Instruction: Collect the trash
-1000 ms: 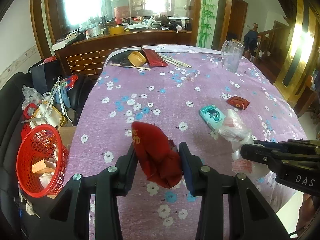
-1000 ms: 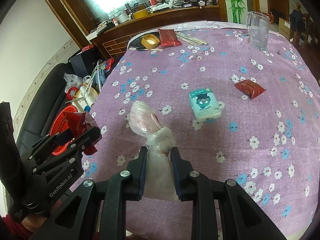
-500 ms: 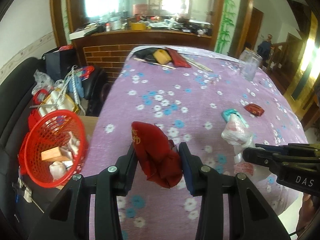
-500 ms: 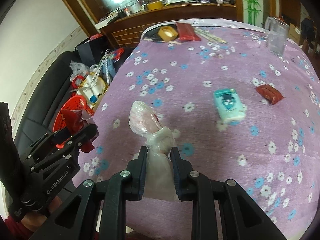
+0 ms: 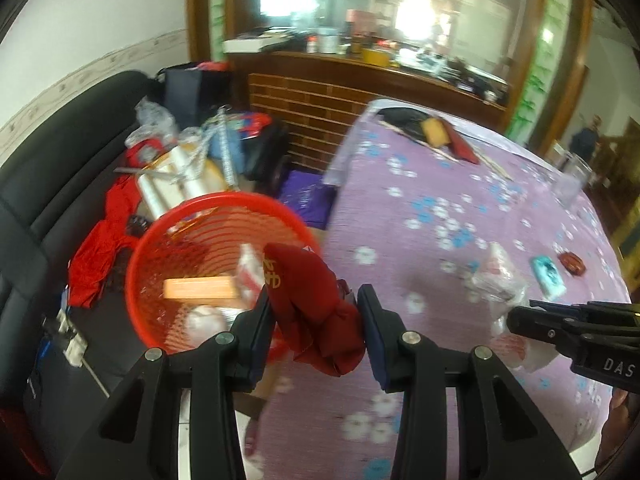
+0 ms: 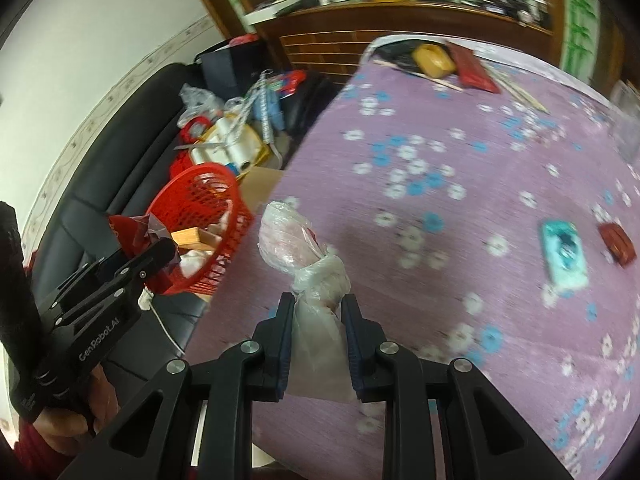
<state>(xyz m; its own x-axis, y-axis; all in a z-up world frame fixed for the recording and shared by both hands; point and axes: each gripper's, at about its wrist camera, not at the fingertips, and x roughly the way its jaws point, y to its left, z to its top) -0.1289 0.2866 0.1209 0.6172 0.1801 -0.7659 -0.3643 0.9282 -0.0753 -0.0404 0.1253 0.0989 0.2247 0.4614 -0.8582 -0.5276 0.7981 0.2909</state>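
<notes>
Trash is being carried in both grippers at once. A crumpled red packet (image 5: 316,308) is being pinched between the fingers of the left gripper (image 5: 316,328), and it is being held near the rim of the red basket (image 5: 160,236), seemingly so that a release would drop it among the scraps already lying inside, an orange block (image 5: 200,288) and some white wrappers. From the right wrist view the packet appears to be at the basket's near edge rather than over its middle, so a little more reach is probably being called for before it is let go.

A knotted clear plastic bag (image 6: 304,256) is being gripped at its neck by the fingers of the right gripper (image 6: 318,340), with the bulging end pointing forward above the purple flowered tabletop (image 6: 440,120). It is being kept just beside the basket, likely waiting its turn.

On the tabletop, well apart from both grippers, a teal packet (image 6: 564,256) and a small red wrapper (image 6: 618,244) are being left for later, so the task is judged to be partway through.
</notes>
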